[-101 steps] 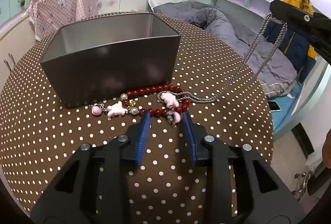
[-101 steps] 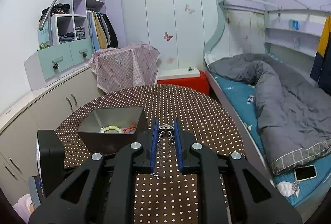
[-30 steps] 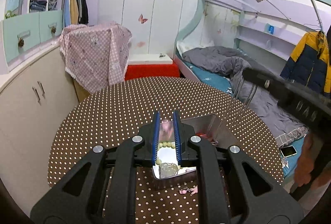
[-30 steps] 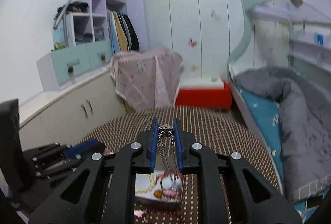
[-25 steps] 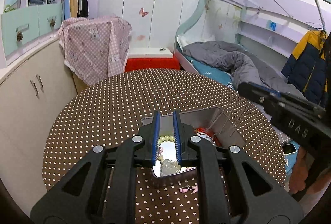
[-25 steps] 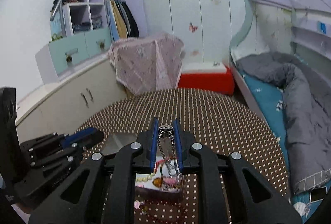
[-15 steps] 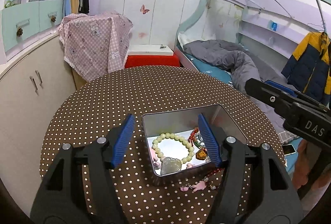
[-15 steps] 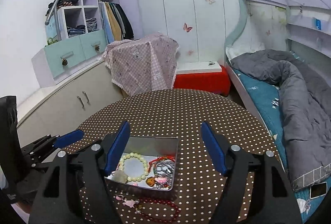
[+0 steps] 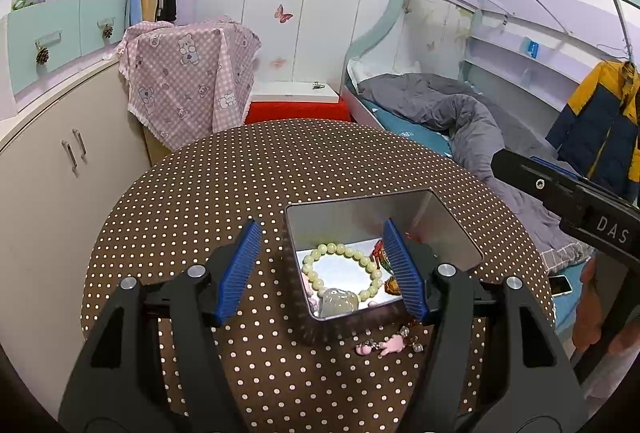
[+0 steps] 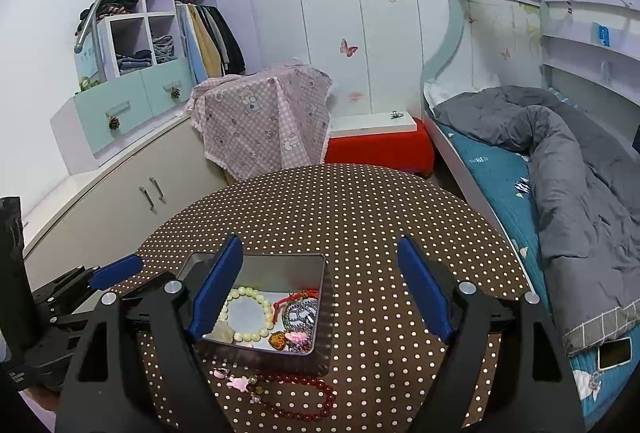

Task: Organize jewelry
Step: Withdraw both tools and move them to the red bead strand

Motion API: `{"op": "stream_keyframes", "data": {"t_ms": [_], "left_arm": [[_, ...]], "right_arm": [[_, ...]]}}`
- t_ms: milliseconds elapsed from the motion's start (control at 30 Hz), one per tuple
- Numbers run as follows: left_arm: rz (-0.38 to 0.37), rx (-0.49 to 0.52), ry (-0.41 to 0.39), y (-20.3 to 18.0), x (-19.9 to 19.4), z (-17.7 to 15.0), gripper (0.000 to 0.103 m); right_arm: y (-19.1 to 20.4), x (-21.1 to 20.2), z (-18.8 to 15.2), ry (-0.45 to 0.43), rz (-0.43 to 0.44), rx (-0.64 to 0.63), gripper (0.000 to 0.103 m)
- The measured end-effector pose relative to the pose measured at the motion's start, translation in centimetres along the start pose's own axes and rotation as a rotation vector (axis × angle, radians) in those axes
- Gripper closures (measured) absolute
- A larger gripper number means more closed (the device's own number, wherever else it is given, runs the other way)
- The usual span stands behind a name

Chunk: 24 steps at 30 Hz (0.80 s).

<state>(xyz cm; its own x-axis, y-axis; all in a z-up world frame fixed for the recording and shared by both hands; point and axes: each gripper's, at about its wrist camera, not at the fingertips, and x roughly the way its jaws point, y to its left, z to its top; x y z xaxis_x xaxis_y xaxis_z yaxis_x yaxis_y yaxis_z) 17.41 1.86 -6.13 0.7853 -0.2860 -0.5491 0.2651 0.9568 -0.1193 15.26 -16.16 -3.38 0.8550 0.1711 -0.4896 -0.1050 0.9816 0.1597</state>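
Observation:
A metal tin [image 9: 452,229] [image 10: 324,313] stands on the round polka-dot table [image 9: 280,169] [image 10: 360,209]. It holds a pale green bead bracelet [image 9: 340,271] [image 10: 246,313], a silver chain [image 10: 300,315], a red cord piece [image 10: 294,299] and pink charms [image 10: 298,336]. A dark red bead bracelet with pink charms [image 10: 296,393] [image 9: 386,345] lies on the table in front of the tin. My left gripper [image 9: 324,269] is open and empty above the tin. My right gripper [image 10: 318,291] is open and empty above the tin.
A bunk bed with a grey duvet [image 10: 568,169] is to the right. White cabinets [image 10: 132,201], a pink checked cloth [image 10: 264,117] and a red box [image 10: 380,145] stand beyond the table. A phone [image 10: 614,353] lies on the bed's edge.
Both grippers were shut; the right held the silver chain over the tin. Both have opened, and the chain now lies in the tin.

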Motion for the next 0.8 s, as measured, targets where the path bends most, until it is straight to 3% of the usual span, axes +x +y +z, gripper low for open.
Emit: {"op": "stream_keyframes", "data": {"t_ms": [533,800], "left_arm": [[-0.044,-0.021,0.038,0.0,-1.4,-2.8,0.04],[-0.076,-0.015,0.085,-0.4,-1.0,-4.7,0.04]], "right_arm": [[-2.8,-0.7,-2.2,0.035,-0.116,0.064,0.011],[-3.4,0.5,-4.9,0.121,-0.135,0.074,0.01]]}}
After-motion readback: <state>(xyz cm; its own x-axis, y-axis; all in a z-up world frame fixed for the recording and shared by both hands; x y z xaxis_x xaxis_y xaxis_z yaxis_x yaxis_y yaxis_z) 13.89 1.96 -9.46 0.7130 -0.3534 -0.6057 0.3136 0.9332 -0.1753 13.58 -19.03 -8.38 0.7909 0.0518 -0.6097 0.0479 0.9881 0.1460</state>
